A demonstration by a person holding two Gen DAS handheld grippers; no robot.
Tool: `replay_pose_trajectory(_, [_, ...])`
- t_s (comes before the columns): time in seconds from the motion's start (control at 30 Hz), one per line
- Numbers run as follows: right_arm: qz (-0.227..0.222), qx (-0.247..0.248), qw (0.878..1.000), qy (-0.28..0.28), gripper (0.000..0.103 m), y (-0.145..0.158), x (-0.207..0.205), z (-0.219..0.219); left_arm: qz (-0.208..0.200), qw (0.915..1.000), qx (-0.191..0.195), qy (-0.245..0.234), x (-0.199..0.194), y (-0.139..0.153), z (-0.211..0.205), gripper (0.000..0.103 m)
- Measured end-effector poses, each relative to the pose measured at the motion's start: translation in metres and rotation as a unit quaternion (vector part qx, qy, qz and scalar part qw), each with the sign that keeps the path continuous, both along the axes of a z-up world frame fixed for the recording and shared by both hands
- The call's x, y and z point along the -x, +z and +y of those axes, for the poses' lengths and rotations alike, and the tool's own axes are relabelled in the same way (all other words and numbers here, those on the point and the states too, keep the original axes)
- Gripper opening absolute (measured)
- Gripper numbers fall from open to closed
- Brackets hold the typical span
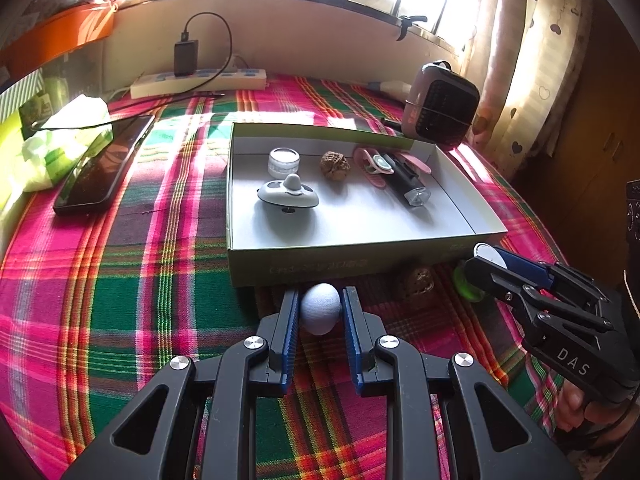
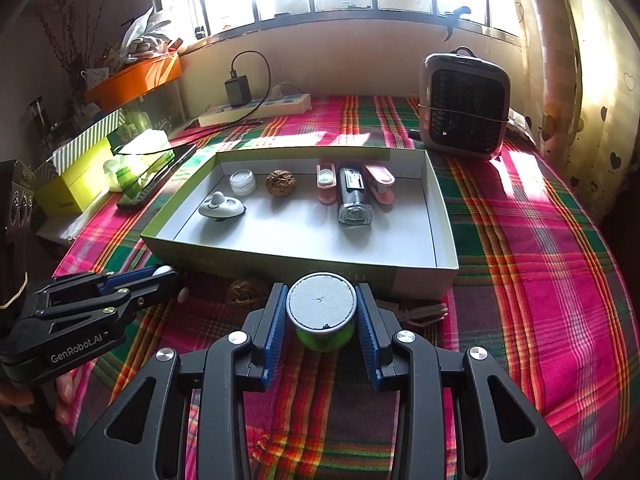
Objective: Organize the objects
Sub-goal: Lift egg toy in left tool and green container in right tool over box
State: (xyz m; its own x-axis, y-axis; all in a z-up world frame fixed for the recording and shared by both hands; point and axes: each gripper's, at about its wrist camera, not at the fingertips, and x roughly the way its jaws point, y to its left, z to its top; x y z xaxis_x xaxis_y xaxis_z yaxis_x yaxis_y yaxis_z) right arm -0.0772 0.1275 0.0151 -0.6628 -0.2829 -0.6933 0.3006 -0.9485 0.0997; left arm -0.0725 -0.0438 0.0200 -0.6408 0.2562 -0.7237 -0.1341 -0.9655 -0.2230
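Egg (image 1: 320, 314) sits apparently pinched between left gripper (image 1: 320, 312) fingers (image 1: 290, 320).

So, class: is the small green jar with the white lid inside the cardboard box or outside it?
Outside. The green jar sits on the plaid cloth before the cardboard box, clamped in the right gripper.

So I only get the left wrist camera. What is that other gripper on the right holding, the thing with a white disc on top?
Observer: The right wrist camera shows it clearly. The right gripper is shut on a small green jar with a flat pale lid, one pad on each side.
Operator: Is anything hidden behind that gripper?
Observer: Yes, a white cord lies on the plaid cloth by the near corner of the box.
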Motion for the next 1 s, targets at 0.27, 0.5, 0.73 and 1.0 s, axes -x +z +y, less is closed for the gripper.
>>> replay_pose_trajectory(0.27, [0.010,0.009,1.000,0.001,0.035,0.009,-0.003,0.002,0.013,0.9999,0.006,0.000,-0.004,0.010,0.002,0.020])
replay_pose_trajectory(0.5, [0.013,0.017,1.000,0.004,0.035,0.015,-0.004,0.004,0.021,0.9997,0.009,-0.003,-0.004,0.018,0.005,0.020])
replay_pose_trajectory(0.73, [0.018,0.027,0.999,0.004,0.035,0.022,-0.001,0.009,0.032,0.9994,0.009,-0.003,0.001,0.028,0.006,0.020])
replay_pose_trajectory(1.0, [0.021,0.033,0.999,0.002,0.035,0.030,0.010,0.010,0.037,0.9992,0.011,-0.005,0.013,0.034,0.008,0.020])
